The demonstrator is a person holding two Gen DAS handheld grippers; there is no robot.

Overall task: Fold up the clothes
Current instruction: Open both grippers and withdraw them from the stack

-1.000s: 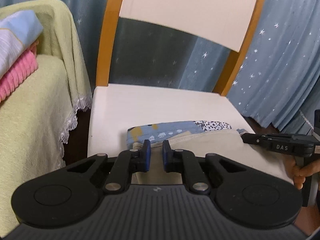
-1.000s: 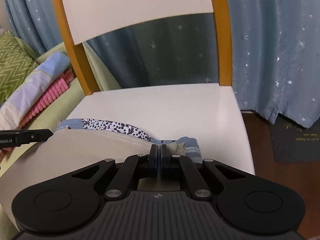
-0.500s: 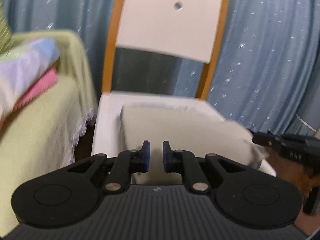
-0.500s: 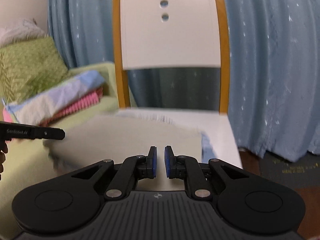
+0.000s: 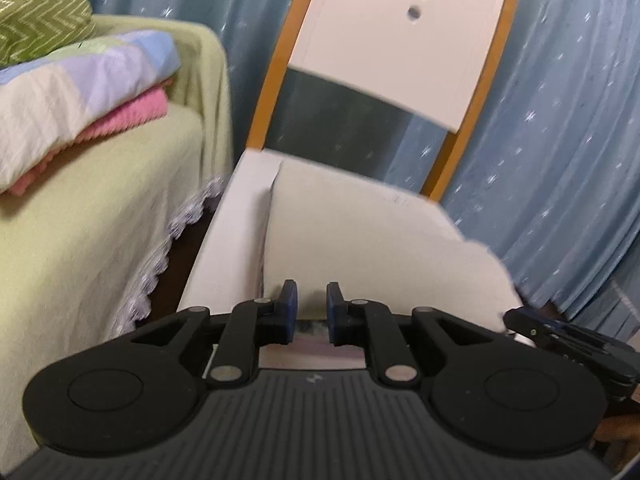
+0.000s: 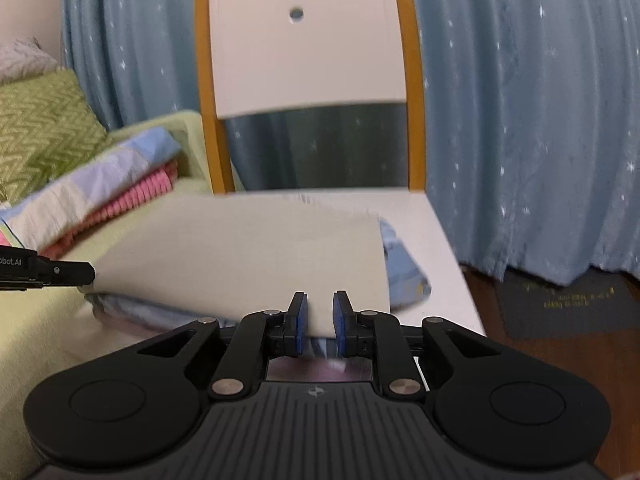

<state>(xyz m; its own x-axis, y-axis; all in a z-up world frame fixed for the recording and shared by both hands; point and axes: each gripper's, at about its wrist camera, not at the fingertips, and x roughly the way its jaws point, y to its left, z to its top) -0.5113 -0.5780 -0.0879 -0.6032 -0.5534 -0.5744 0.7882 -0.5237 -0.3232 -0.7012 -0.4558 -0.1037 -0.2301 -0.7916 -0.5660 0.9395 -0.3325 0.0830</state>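
"obot.AI" on left claw (image 6: 86,273).

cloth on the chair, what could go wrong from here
1. The beige cloth hangs past the chair seat on the left side; it may slide off toward the sofa.
2. The right claw is opening with nothing clearly pinched between its pads, and the fold could spring back.
3. A blue patterned layer pokes out from under the fold on the right, so the edges look uneven.
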